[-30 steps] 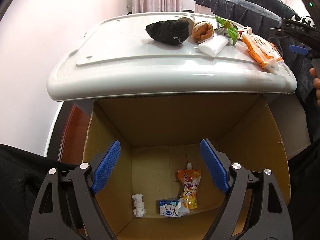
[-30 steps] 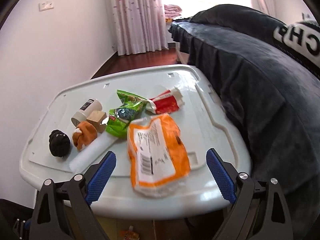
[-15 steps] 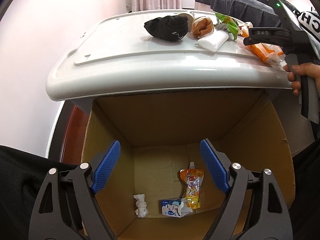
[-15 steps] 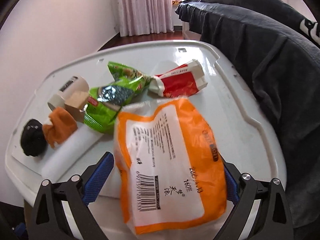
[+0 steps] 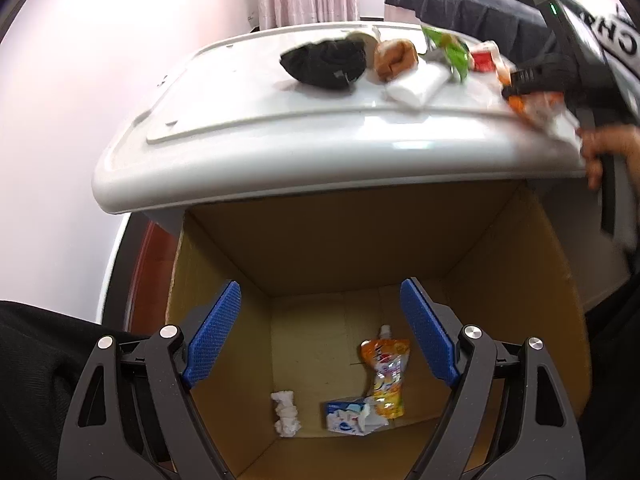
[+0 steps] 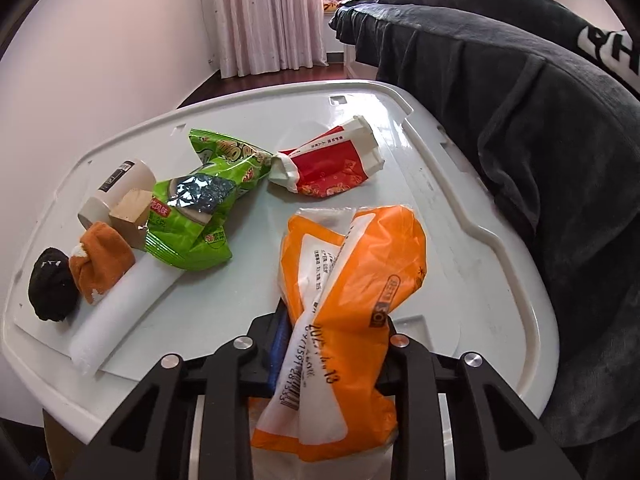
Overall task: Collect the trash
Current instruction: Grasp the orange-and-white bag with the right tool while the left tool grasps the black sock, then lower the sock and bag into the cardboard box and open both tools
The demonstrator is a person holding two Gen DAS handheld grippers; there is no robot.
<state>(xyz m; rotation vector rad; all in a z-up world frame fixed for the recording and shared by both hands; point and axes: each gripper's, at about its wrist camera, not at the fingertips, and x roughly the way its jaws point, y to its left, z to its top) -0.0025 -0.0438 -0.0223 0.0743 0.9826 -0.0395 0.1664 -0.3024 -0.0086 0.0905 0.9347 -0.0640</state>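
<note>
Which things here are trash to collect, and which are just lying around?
Job:
orange wrapper, pinched in the closing right tool
green snack bag
red-and-white packet
cardboard box with earlier trash

Probably lying about:
black sock ball
orange cloth
dark bedding

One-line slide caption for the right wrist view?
Right gripper closing on orange-and-white wrapper on the white tabletop, other litter alongside.
</note>
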